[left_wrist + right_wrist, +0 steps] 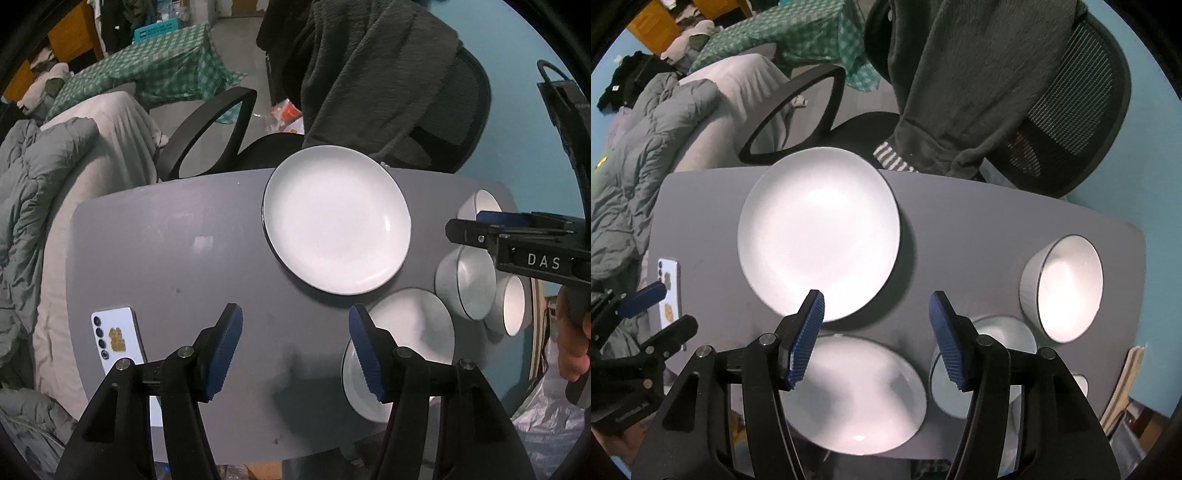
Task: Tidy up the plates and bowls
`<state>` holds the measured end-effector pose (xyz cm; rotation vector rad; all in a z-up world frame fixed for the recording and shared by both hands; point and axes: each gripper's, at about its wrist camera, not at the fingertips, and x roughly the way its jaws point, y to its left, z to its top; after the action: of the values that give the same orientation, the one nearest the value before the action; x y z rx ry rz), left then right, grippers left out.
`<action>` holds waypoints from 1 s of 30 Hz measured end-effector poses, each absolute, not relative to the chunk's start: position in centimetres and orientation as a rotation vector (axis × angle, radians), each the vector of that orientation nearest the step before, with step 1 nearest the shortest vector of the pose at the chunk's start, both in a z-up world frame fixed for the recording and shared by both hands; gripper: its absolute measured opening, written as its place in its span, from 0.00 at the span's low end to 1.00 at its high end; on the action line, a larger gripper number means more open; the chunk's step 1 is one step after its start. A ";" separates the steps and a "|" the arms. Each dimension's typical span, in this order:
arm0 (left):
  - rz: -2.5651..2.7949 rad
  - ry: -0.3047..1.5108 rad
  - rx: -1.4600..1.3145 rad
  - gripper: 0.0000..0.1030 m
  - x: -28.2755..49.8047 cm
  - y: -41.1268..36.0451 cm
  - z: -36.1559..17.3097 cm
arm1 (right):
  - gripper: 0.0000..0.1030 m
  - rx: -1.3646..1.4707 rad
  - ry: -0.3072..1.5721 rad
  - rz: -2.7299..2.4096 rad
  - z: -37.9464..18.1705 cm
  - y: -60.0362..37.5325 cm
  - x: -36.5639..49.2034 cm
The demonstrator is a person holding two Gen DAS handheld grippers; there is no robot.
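A large white plate lies at the far side of the grey table. A smaller white plate lies near the front edge. White bowls stand on the right: one, another, and one farther back. My left gripper is open and empty above the table, left of the small plate. My right gripper is open and empty above the small plate; it also shows at the right in the left wrist view.
A white phone lies at the table's left. A black office chair draped with a dark garment stands behind the table. A bed with grey bedding is on the left.
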<state>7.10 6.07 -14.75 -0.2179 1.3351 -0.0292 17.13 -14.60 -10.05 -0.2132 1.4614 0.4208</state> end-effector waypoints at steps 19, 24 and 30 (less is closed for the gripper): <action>-0.079 1.313 -0.247 0.59 2.1 5.6 -13.7 | 0.57 -0.246 1.368 0.409 -6.4 -14.9 10.8; -0.092 1.331 -0.254 0.59 1.4 5.1 -14.1 | 0.57 -0.212 1.382 0.408 -6.4 -15.7 9.4; -0.117 1.362 -0.246 0.59 1.0 4.1 -15.2 | 0.57 -0.175 1.436 0.383 -8.0 -17.3 7.7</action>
<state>0.97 4.09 -15.15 -0.2456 1.3620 -0.1167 7.68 -17.31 -7.98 -0.1747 1.4362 0.3832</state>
